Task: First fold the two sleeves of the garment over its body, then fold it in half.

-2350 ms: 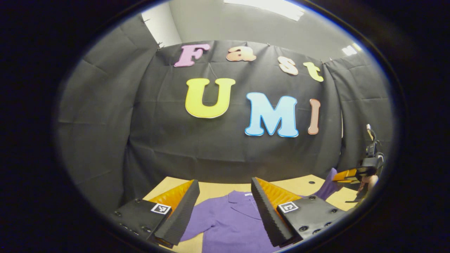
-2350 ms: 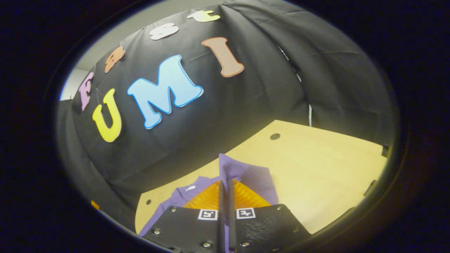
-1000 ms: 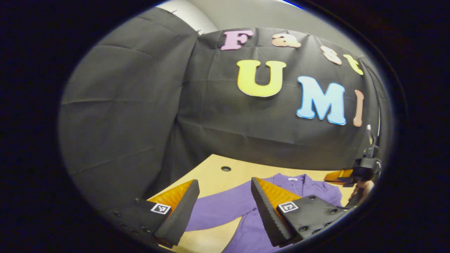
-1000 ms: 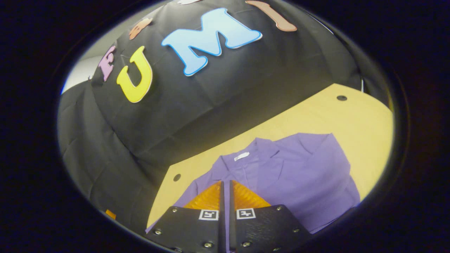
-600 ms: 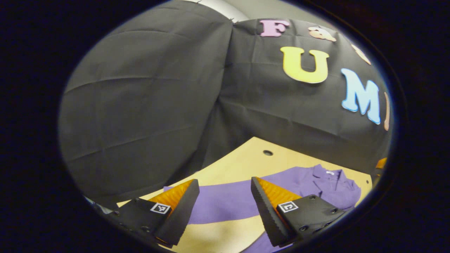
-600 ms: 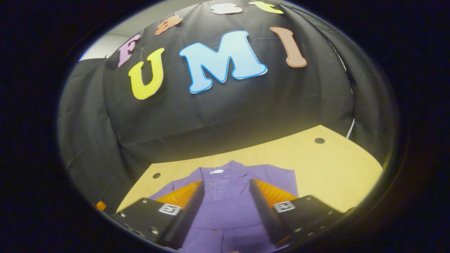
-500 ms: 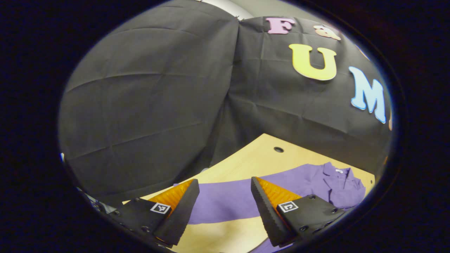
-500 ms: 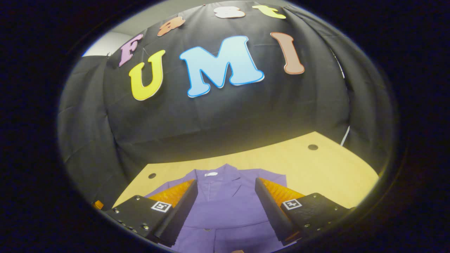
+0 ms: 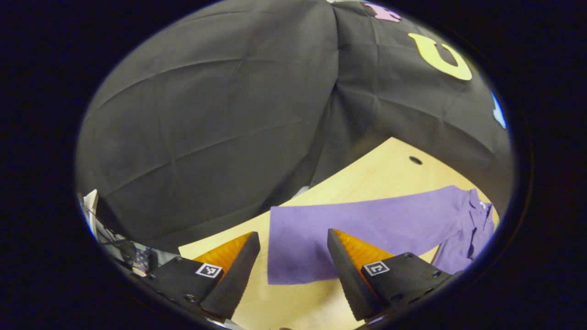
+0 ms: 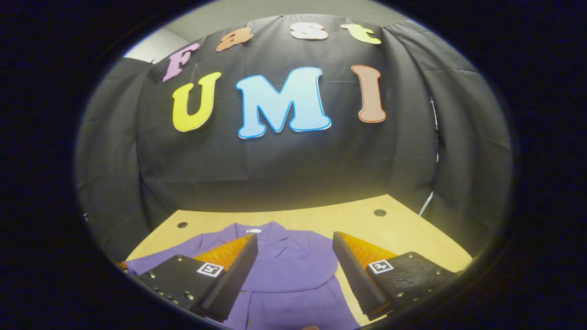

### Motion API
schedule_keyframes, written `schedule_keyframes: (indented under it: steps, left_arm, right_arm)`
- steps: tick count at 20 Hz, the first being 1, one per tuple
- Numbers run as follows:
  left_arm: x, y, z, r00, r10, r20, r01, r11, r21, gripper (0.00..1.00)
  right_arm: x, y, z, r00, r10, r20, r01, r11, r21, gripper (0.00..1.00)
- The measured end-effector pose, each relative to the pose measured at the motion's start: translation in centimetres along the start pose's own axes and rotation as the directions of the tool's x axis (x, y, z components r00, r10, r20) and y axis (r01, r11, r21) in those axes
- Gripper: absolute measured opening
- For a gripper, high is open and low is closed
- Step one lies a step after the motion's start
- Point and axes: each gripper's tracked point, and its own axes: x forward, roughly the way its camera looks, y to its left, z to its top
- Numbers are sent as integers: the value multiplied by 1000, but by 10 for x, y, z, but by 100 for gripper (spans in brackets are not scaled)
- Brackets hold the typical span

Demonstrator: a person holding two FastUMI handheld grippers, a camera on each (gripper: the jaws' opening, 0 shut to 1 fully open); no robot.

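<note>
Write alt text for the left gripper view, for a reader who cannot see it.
A purple garment sleeve lies stretched flat across a light wooden table, its cuff end between the open left tongs, which hold nothing. The sleeve runs right to the garment's collar, with black booth cloth behind the table.

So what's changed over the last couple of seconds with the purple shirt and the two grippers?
The right gripper has let go of the sleeve it was pinching; that sleeve now lies folded over the purple shirt, and its fingers stand open above it. The left gripper has swung out to the end of the other sleeve, open throughout. That sleeve stays stretched flat on the table.
</note>
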Motion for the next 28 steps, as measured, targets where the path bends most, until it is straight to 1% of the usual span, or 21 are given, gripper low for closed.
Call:
schedule_keyframes:
  steps: [2, 3, 4, 5, 6, 8, 9, 10, 11, 13, 14, 15, 16, 17, 18, 19, 21, 24, 26, 28]
  left_arm:
    - [8, -4, -8, 999, 0, -42, 0, 1000, -1, 97]
    - [12, -2, -10, 998, -4, -65, 4, 1000, 4, 95]
    - [14, -3, -16, 996, -5, -93, 5, 1000, 4, 95]
    - [17, -2, -18, 996, 8, -89, -6, 1000, 25, 96]
    - [20, -6, -17, 996, 5, -84, -1, 999, 44, 96]
    - [20, -19, -18, 997, -9, -76, 12, 999, 43, 94]
    - [19, -18, -17, 997, -9, -72, 12, 999, 49, 97]
    - [21, -20, -16, 998, -10, -61, 13, 999, 51, 95]
    - [20, -23, -17, 999, -10, -54, 12, 999, 44, 87]
    - [23, -33, -15, 999, -14, -37, 16, 999, 46, 73]
    - [25, -39, -13, 1000, -20, -22, 21, 998, 51, 58]
    - [27, -45, -13, 1000, -18, -8, 19, 998, 62, 43]
    - [29, -47, -13, 1000, -4, -7, 4, 997, 75, 29]
    - [28, -47, -13, 1000, 1, -8, 0, 995, 99, 14]
    - [30, -49, -11, 1000, 1, -2, -1, 993, 116, 13]
    - [25, -50, -9, 1000, -12, -10, 13, 993, 121, 7]
    - [18, -56, -6, 998, -55, -20, 57, 991, 118, 7]
    - [-10, -80, 19, 989, -146, 36, 140, 981, 138, 7]
    - [-36, -104, 41, 971, -222, 91, 207, 967, 147, 6]
    - [-52, -137, 57, 949, -294, 112, 277, 950, 147, 7]
  right_arm:
    - [-8, -3, 3, 1000, -1, 4, 1, 1000, -4, 99]
    - [-14, -5, 6, 1000, -1, 10, 1, 1000, -5, 99]
    - [-20, -10, 10, 1000, -10, 23, 11, 1000, -8, 99]
    - [-26, -16, 15, 999, -24, 41, 25, 1000, -13, 98]
    - [-32, -22, 19, 997, -39, 61, 40, 999, -21, 98]
    - [-47, -38, 25, 994, -65, 91, 69, 997, -46, 100]
    - [-55, -46, 27, 992, -76, 103, 83, 995, -64, 98]
    - [-62, -55, 28, 989, -87, 115, 97, 992, -85, 95]
    - [-70, -62, 30, 987, -94, 128, 108, 989, -101, 95]
    - [-82, -72, 34, 984, -95, 148, 114, 985, -126, 95]
    - [-86, -75, 35, 983, -89, 158, 112, 983, -142, 98]
    - [-89, -77, 35, 983, -86, 165, 113, 980, -165, 96]
    - [-91, -81, 33, 983, -83, 166, 114, 976, -187, 98]
    - [-93, -82, 31, 985, -73, 159, 105, 974, -203, 98]
    - [-95, -81, 28, 987, -62, 150, 93, 974, -207, 98]
    - [-98, -81, 27, 987, -55, 148, 85, 976, -200, 99]
    - [-104, -84, 28, 986, -70, 153, 97, 980, -177, 98]
    - [-112, -94, 27, 976, -148, 157, 172, 973, -153, 98]
    - [-118, -96, 26, 971, -183, 155, 203, 971, -126, 98]
    - [-123, -98, 21, 964, -224, 141, 238, 966, -100, 98]
